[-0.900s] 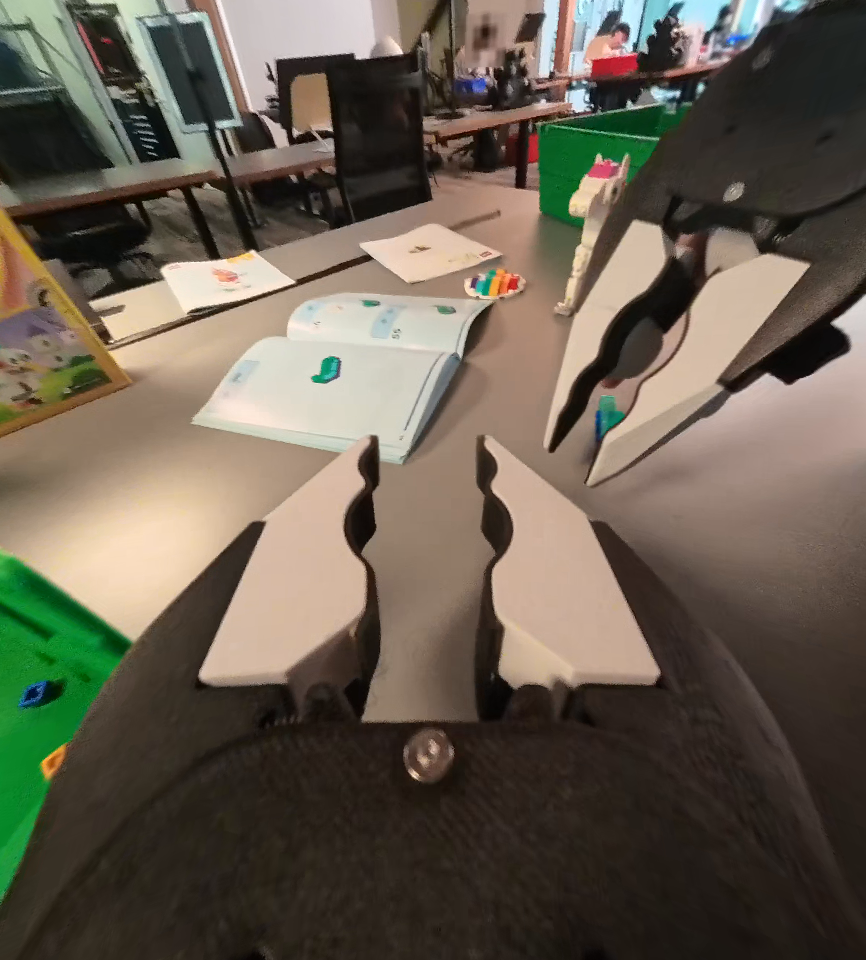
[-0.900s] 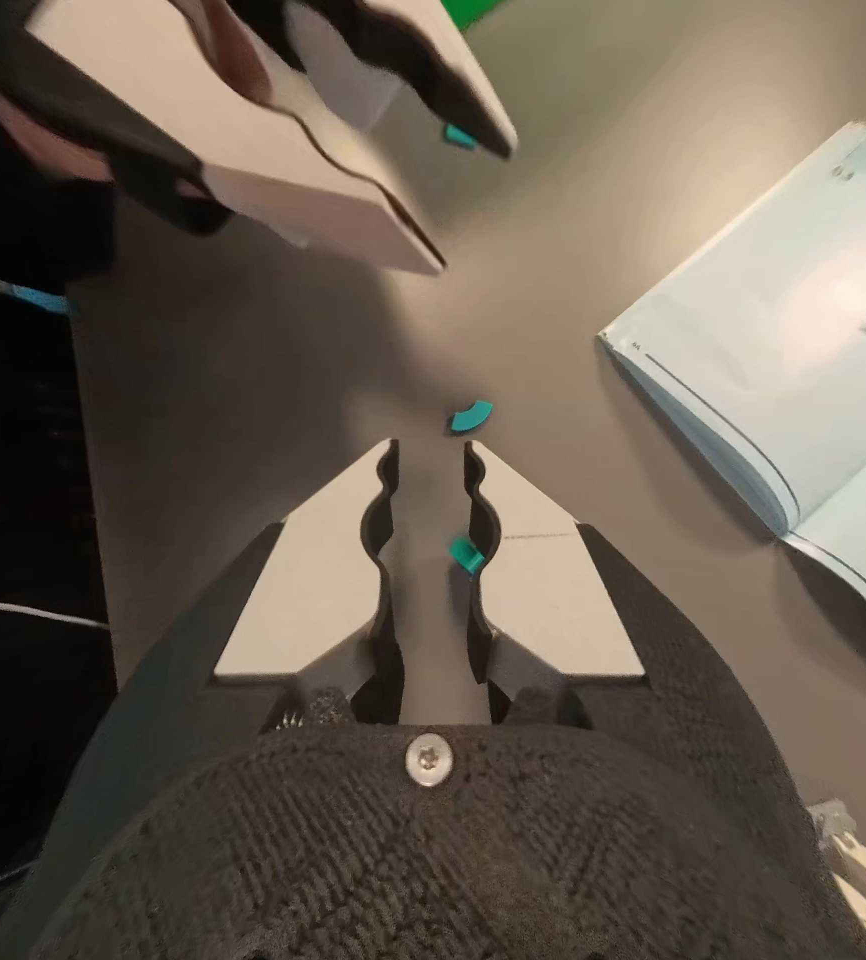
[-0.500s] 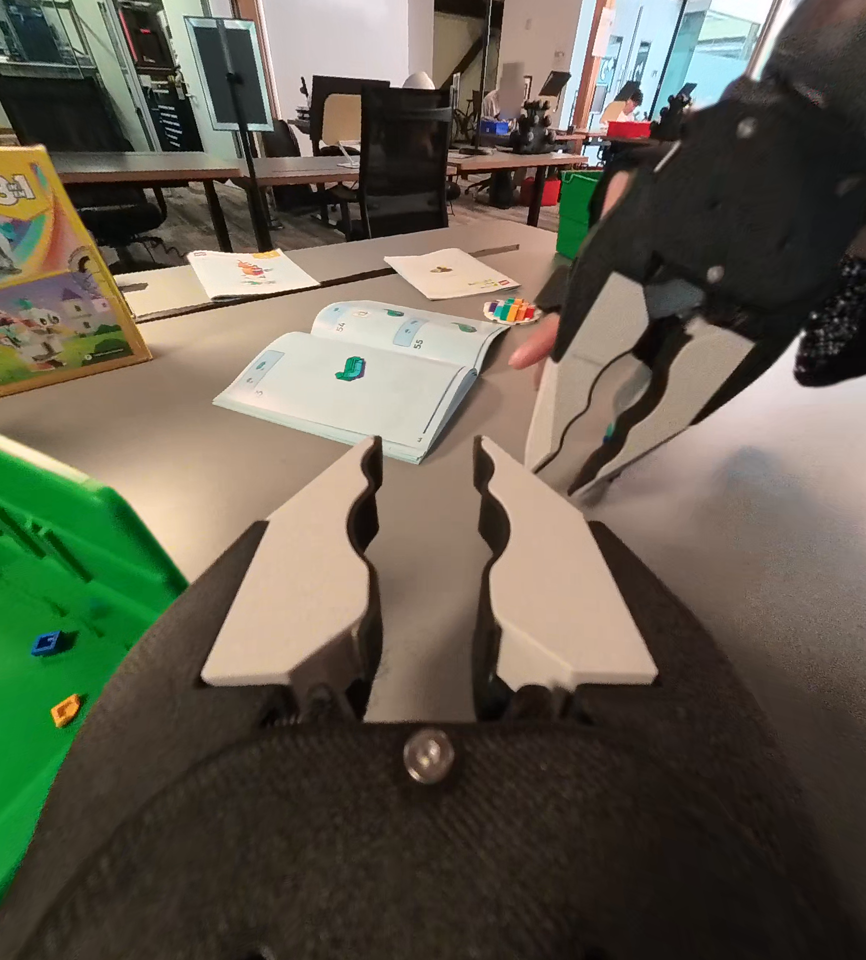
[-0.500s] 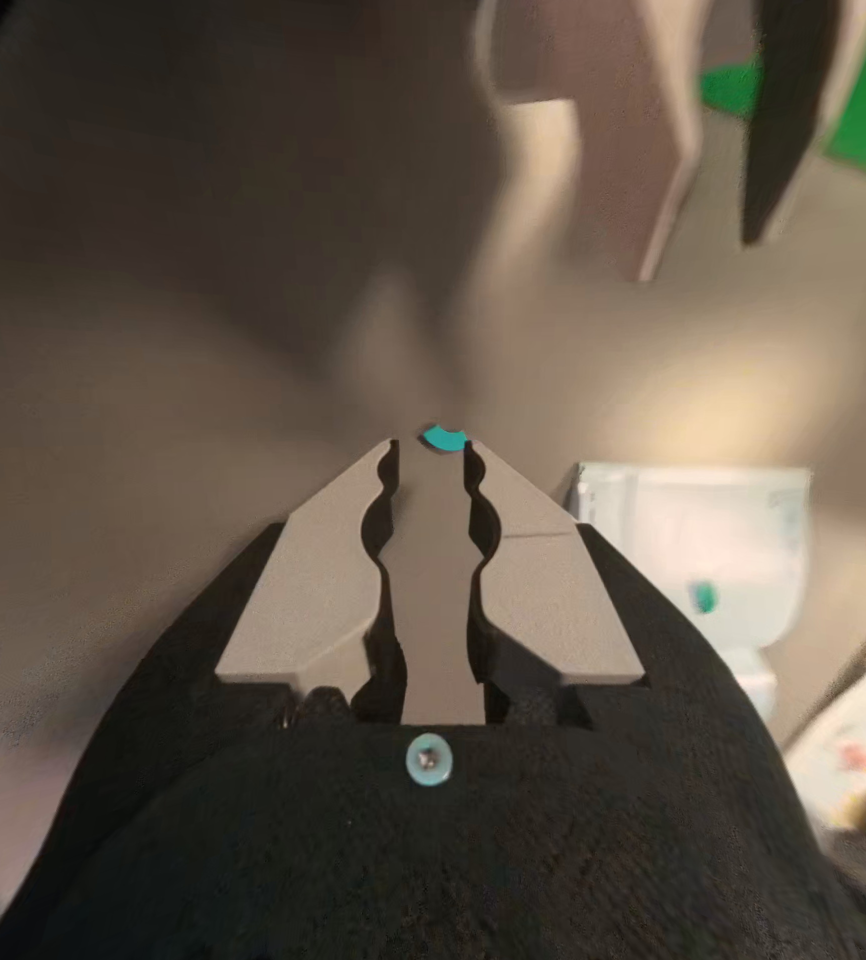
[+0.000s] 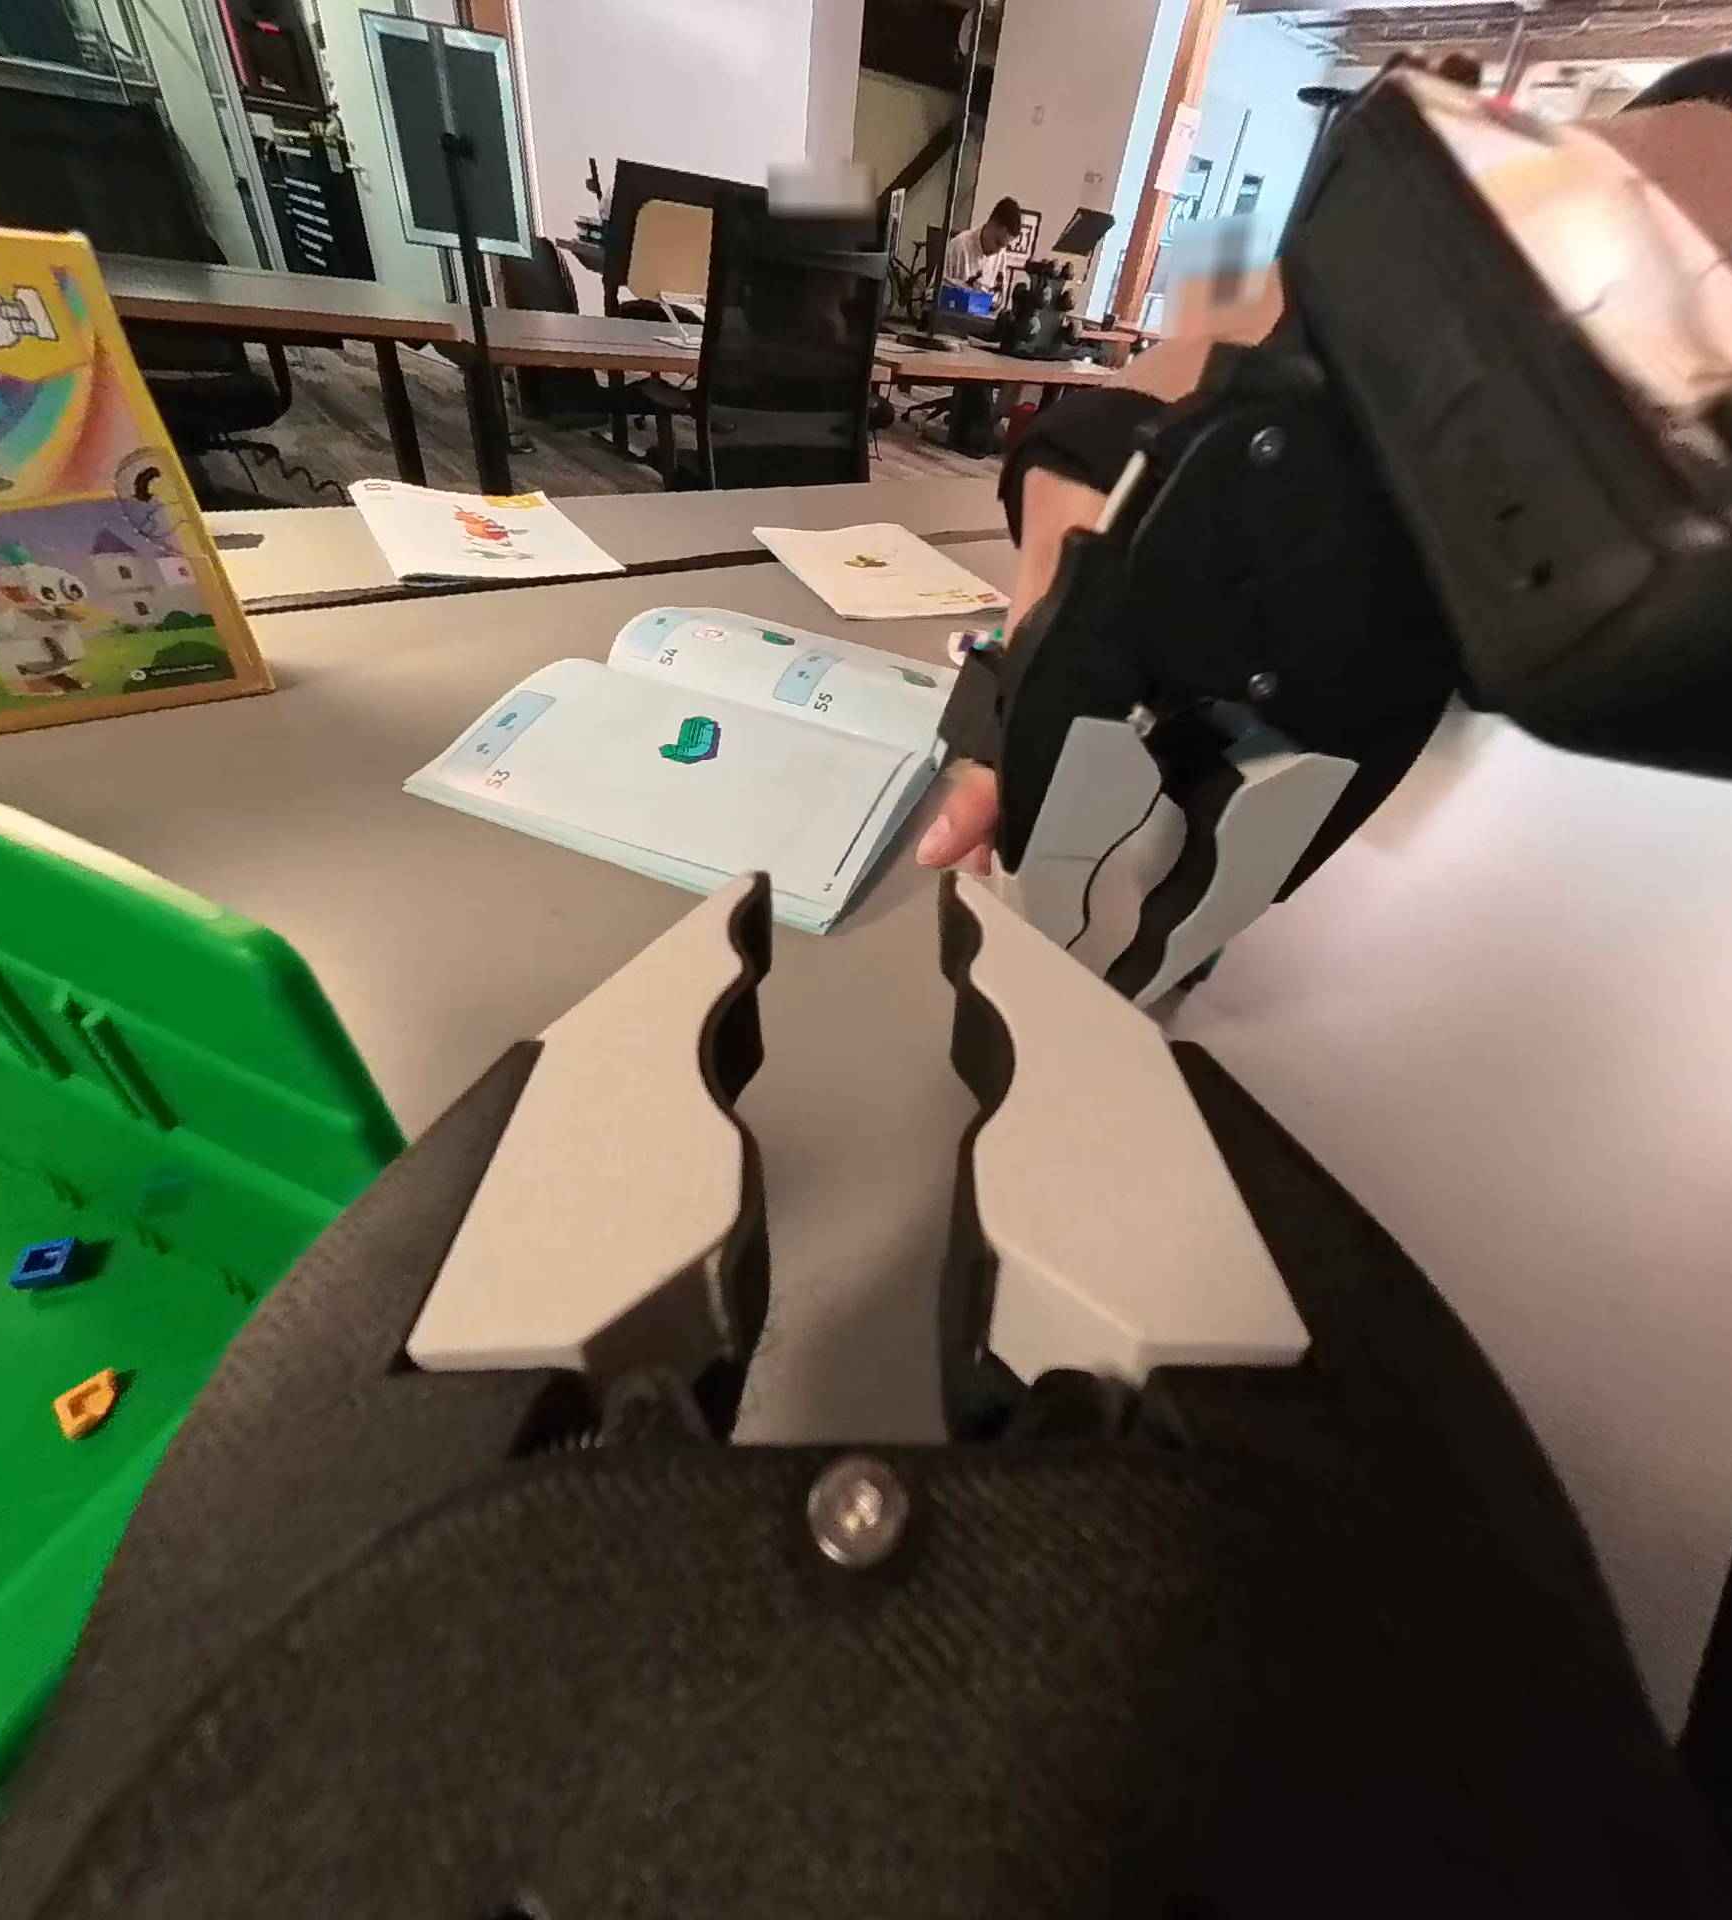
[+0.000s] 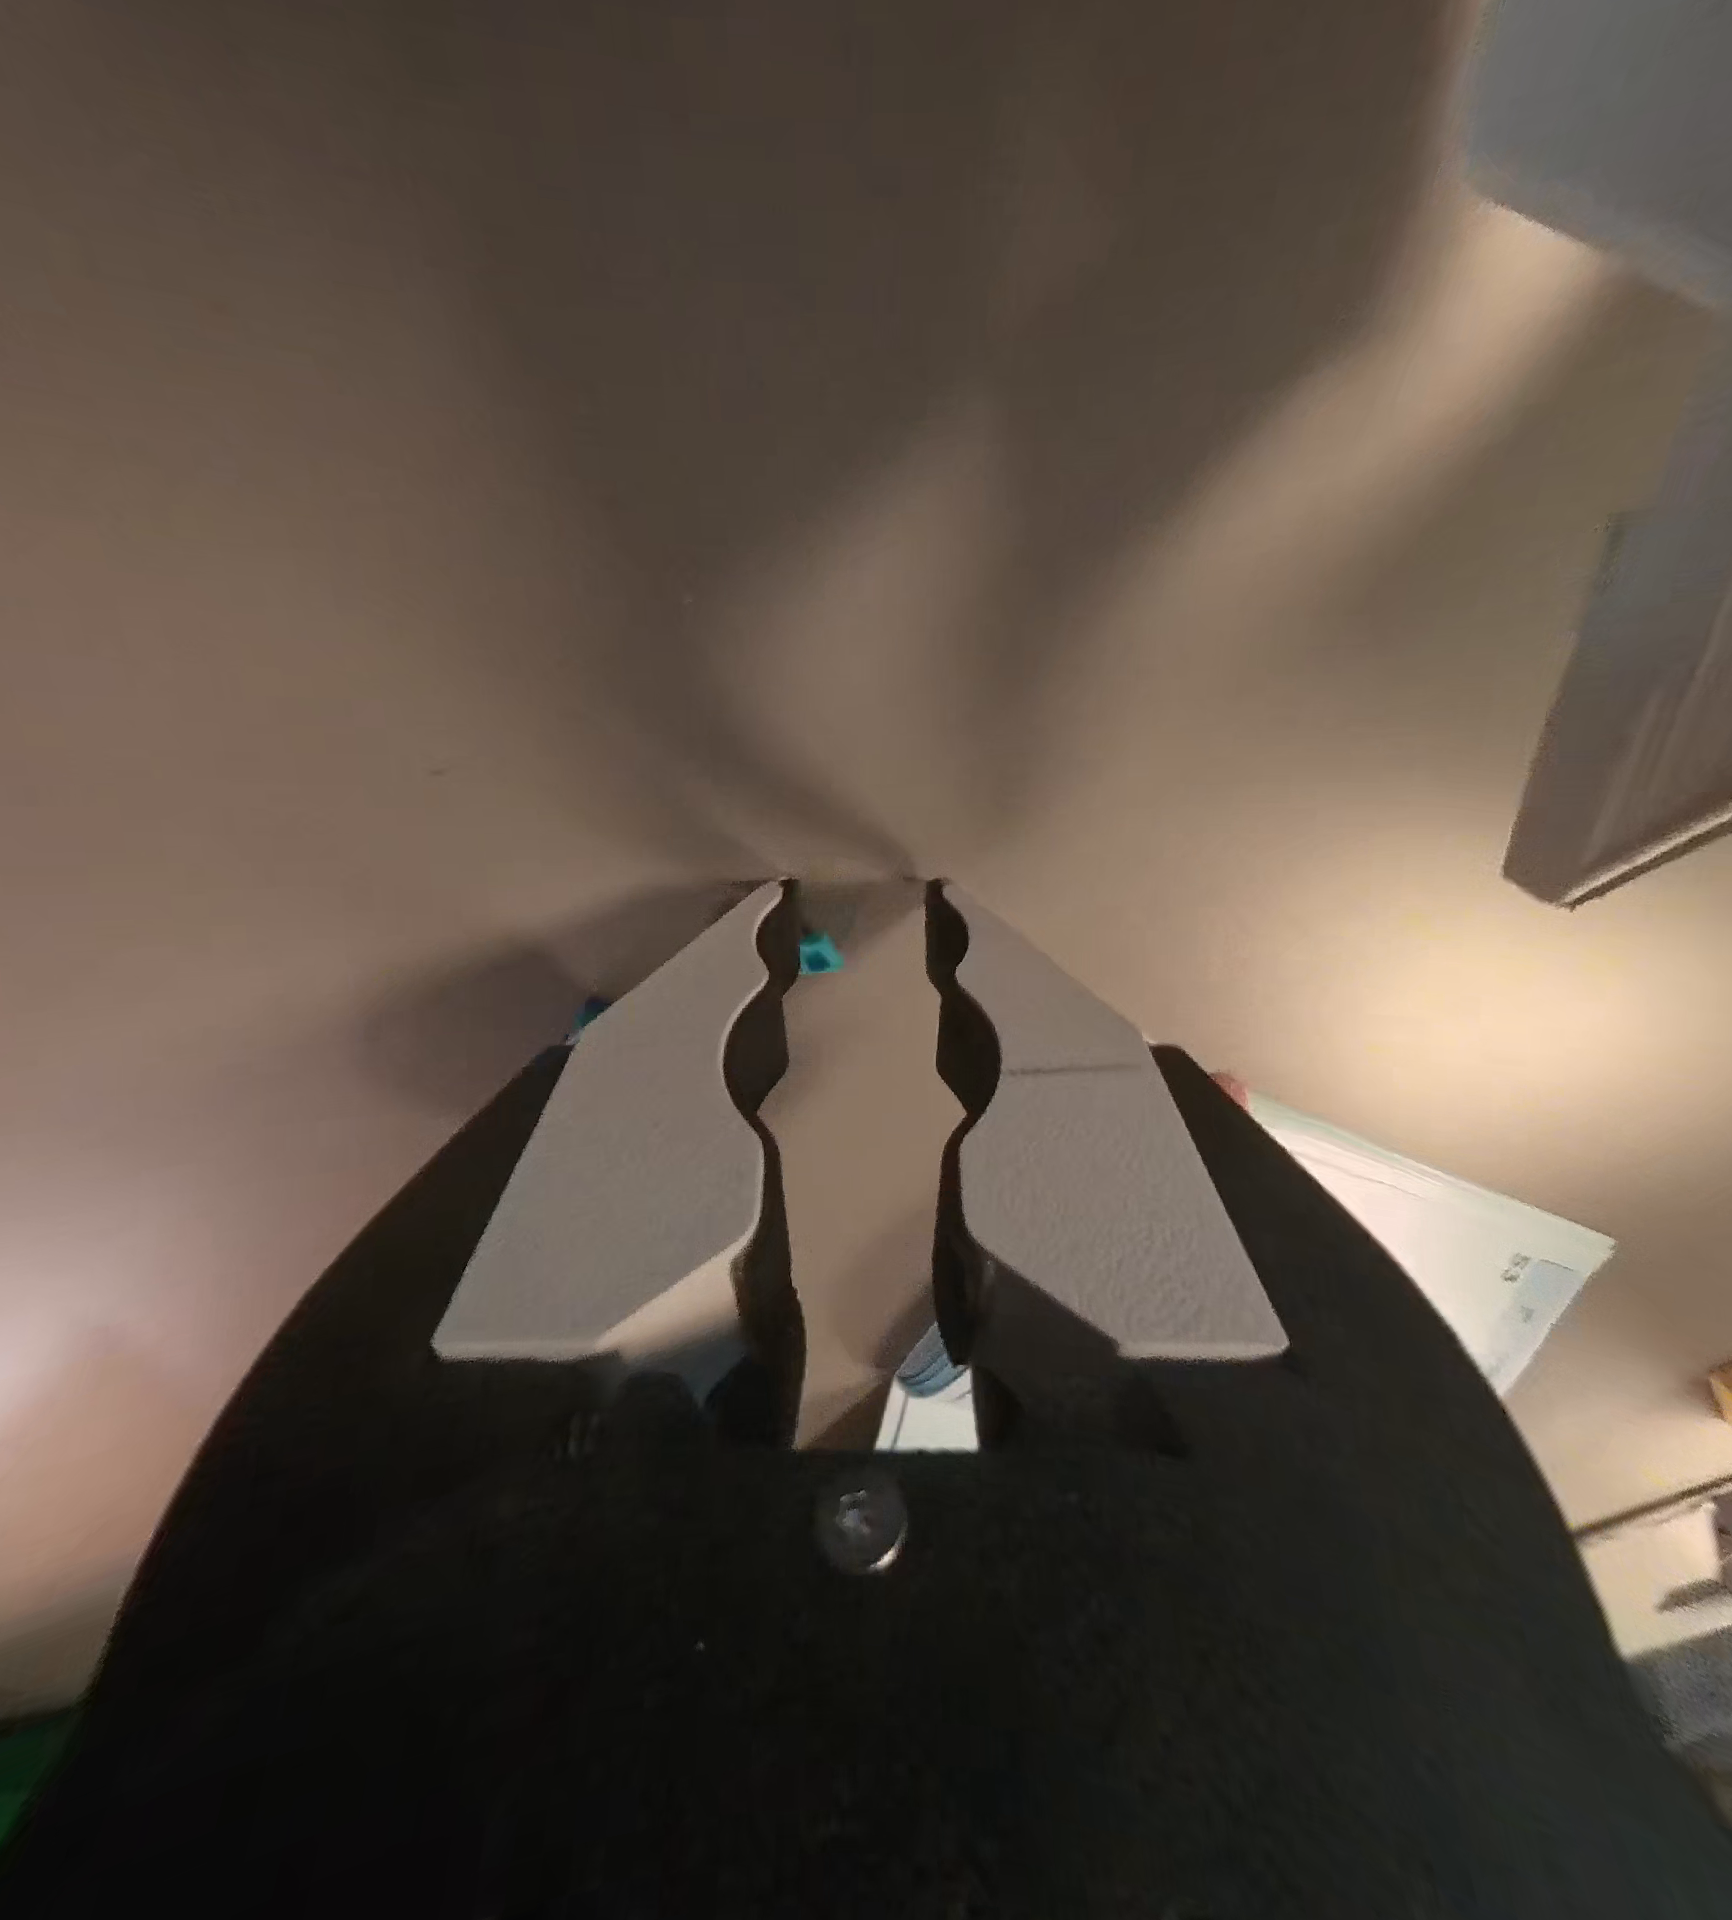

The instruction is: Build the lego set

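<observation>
Right gripper [image 6: 857,888] points steeply down, tips at the grey counter [image 6: 426,520], jaws parted and released, with a small teal lego piece [image 6: 818,951] lying on the counter between them, close against the left finger and not gripped. Left gripper [image 5: 851,894] hovers low over the counter, jaws parted and empty, aimed toward the open instruction booklet [image 5: 675,769]; the right gripper stands just past it, to the right. Green bin [image 5: 62,1195] at left holds a blue piece [image 5: 44,1262] and an orange piece [image 5: 88,1403]; yellow set box [image 5: 31,499] stands behind it.
</observation>
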{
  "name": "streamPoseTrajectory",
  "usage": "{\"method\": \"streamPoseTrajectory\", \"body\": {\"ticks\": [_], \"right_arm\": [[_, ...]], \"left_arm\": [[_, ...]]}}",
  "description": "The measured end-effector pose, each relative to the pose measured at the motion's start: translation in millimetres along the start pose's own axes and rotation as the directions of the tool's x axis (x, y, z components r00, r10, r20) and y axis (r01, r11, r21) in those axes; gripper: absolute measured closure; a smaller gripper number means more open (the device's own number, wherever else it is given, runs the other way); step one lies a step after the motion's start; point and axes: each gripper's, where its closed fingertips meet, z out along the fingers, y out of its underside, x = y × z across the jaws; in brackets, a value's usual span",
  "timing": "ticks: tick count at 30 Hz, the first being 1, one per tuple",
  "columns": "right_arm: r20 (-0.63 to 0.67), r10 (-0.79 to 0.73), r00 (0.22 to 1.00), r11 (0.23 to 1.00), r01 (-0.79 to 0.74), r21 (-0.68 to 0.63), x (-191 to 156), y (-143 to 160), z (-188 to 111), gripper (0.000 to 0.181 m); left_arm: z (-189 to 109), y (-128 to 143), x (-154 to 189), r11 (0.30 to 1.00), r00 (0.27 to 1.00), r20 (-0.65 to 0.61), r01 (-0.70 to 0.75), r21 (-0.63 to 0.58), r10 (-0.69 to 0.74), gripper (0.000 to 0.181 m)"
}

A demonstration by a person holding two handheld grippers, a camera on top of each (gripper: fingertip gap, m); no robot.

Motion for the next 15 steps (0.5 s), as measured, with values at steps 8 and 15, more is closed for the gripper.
{"method": "streamPoseTrajectory", "body": {"ticks": [8, 15], "right_arm": [[0.044, 0.266, 0.963, 0.959, -0.269, 0.089, 6.4, 8.5, -14.1, 0.166], [0.143, 0.417, 0.898, 0.902, -0.428, 0.056, -14.1, 14.3, -7.1, 0.166]], "left_arm": [[1.1, 1.5, 3.2, 1.000, 1.000, -0.022, 0.008, -0.010, -0.008, 0.150], [2.2, 2.6, 5.1, 1.000, 0.999, -0.036, 0.011, -0.018, -0.012, 0.151]]}}
